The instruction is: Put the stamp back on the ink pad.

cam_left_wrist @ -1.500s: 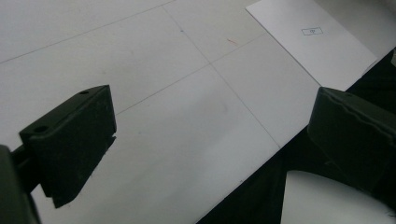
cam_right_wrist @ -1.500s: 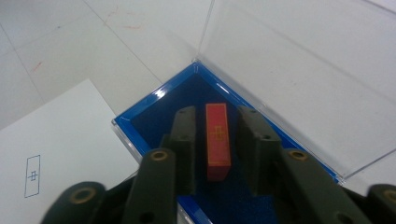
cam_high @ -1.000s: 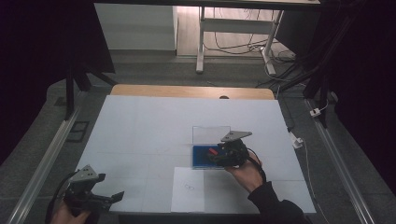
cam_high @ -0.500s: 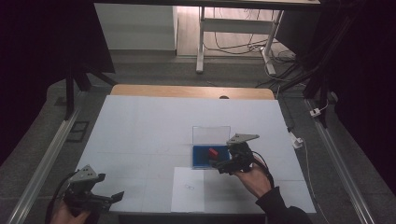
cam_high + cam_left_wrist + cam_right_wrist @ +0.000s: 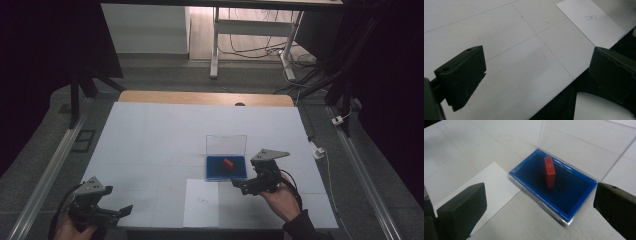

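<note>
Our right claw (image 5: pixel 539 207) hangs open just short of the blue tray (image 5: pixel 524 171), the red block (image 5: pixel 549 172) standing ahead between its jaws. Probably next: reach in and grip. Our left claw (image 5: pixel 536 75) idles open.

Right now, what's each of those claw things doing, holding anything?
Left gripper: open, holding nothing, above the table edge.
Right gripper: open, empty, near the blue case.

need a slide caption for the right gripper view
Open right tool faces a red block standing in a blue tray with its clear lid raised, beside a paper sheet.
</note>
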Available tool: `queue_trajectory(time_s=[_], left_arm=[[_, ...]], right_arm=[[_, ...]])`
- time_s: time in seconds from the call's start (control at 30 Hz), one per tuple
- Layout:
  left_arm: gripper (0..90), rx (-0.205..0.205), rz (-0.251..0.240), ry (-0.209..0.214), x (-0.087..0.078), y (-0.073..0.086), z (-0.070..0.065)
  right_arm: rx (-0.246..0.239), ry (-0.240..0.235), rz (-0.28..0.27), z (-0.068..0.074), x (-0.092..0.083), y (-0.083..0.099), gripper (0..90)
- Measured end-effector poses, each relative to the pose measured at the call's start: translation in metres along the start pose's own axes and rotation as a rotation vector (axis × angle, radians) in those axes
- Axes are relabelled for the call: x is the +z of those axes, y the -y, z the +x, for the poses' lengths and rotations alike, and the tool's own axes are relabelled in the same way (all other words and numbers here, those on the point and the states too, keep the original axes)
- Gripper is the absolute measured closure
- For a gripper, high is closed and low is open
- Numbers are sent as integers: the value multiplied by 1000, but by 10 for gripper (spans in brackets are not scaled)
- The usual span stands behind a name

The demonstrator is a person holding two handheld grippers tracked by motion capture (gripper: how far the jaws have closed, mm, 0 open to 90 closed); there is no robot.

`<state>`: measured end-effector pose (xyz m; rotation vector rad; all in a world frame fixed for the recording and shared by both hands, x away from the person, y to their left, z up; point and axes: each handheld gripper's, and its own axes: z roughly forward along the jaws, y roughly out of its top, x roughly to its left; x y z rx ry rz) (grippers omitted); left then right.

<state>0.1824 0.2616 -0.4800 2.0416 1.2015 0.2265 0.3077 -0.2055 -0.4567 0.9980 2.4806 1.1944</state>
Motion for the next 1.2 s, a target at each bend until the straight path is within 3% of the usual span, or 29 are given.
queue_trajectory(time_s=[0.43,0.87,1.0,1.07,1.2], left_arm=[[18,-2,1,0,0,0,1],[18,-13,-4,5,-1,1,2],[18,-14,-5,7,-1,1,2],[18,-14,-2,6,-1,1,2],[17,-17,-6,11,-1,0,2]], right_arm=[[21,44,-12,3,-34,21,0],[83,169,-16,0,-79,62,0],[111,197,20,-1,-85,75,0],[122,211,-3,0,-89,76,0],[121,225,4,0,-88,77,0]])
